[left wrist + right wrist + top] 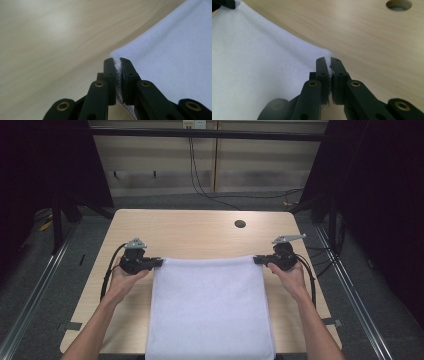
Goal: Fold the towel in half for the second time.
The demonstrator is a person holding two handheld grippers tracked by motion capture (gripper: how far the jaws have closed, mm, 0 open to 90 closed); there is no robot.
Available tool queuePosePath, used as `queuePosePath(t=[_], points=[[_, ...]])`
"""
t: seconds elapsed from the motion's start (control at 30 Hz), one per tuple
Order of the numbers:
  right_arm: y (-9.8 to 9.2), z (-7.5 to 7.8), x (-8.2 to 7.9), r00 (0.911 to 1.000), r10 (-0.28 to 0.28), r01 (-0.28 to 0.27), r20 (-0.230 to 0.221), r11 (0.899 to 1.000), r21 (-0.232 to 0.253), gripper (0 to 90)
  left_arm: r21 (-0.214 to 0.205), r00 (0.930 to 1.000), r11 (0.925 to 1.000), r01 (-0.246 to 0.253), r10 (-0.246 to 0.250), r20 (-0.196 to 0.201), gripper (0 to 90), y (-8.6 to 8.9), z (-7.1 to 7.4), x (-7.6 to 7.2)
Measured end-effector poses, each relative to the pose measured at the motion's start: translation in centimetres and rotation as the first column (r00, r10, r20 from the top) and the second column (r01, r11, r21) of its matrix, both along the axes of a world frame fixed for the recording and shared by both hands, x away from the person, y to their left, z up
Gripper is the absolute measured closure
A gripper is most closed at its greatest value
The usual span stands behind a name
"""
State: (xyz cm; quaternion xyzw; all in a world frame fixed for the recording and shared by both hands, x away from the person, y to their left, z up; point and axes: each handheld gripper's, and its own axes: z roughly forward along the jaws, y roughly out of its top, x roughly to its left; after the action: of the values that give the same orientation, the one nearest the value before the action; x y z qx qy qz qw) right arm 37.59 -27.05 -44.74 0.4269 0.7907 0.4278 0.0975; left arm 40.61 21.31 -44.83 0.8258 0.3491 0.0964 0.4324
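Pinching the white towel (pixel 210 310) by its far corners, left fingers (pixel 110 75) and right fingers (pixel 322 75).

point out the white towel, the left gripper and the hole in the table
white towel (pixel 210 310): high view, middle of the cloth.
left gripper (pixel 159 262): high view, jaw tips clamped on the towel's far left corner.
hole in the table (pixel 240 224): high view, its dark centre.

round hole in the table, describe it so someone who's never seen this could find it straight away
Start at the light wooden table and look past the far edge of the white towel stretched between the two grippers. The small dark round hole sits toward the far right of the tabletop. It is the one dark spot on the bare wood.
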Motion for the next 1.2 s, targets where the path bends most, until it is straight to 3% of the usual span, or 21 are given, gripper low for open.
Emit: queuePosePath(t=[0.17, 0.27, 0.33, 0.43, 0.73, 0.83, 0.93, 1.07, 1.2], points=[[0.2, 3.3, 1.9, 0.9979, -0.032, 0.032, 0.056, 0.999, -0.003, 86.4, -0.013, 0.9973, 0.9994, -0.031, 0.031, 0.066, 84.5, -0.1, 3.5, 1.8], [0.1, 5.2, 2.9, 0.9938, -0.052, 0.051, 0.098, 0.999, 0.013, 86.4, -0.051, 0.9932, 0.9979, -0.041, 0.046, 0.107, 84.5, -0.1, 5.8, 2.4], [-0.1, 6.3, 3.2, 0.9908, -0.064, 0.061, 0.119, 0.998, 0.031, 86.4, -0.083, 0.9885, 0.9956, -0.043, 0.054, 0.141, 84.4, 0.0, 6.9, 2.4], [-0.4, 7.1, 2.9, 0.9867, -0.062, 0.052, 0.150, 0.996, 0.066, 86.4, -0.095, 0.9844, 0.9952, -0.025, 0.041, 0.171, 84.4, 0.2, 7.4, 1.7], [-1.0, 6.1, -1.8, 0.9868, 0.027, -0.035, 0.160, 0.998, 0.046, 86.2, -0.110, 0.9806, 0.9929, 0.045, -0.023, 0.194, 84.3, 1.2, 6.4, -2.9], [-1.1, 5.5, -3.6, 0.9852, 0.055, -0.070, 0.163, 0.994, 0.083, 86.1, -0.099, 0.9784, 0.9935, 0.056, -0.035, 0.204, 84.3, 1.5, 5.9, -4.7], [-1.2, 4.9, -5.2, 0.9852, 0.085, -0.096, 0.149, 0.993, 0.064, 86.0, -0.098, 0.9776, 0.9921, 0.078, -0.057, 0.203, 84.3, 1.6, 5.2, -6.4], [-1.2, 3.8, -7.4, 0.9849, 0.118, -0.126, 0.127, 0.991, 0.051, 86.0, -0.074, 0.9780, 0.9920, 0.102, -0.087, 0.190, 84.2, 2.0, 4.0, -8.1], [-0.9, 2.5, -9.7, 0.9835, 0.141, -0.147, 0.113, 0.988, 0.044, 85.4, -0.086, 0.9817, 0.9888, 0.122, -0.108, 0.157, 83.8, 2.6, 2.9, -9.7]])
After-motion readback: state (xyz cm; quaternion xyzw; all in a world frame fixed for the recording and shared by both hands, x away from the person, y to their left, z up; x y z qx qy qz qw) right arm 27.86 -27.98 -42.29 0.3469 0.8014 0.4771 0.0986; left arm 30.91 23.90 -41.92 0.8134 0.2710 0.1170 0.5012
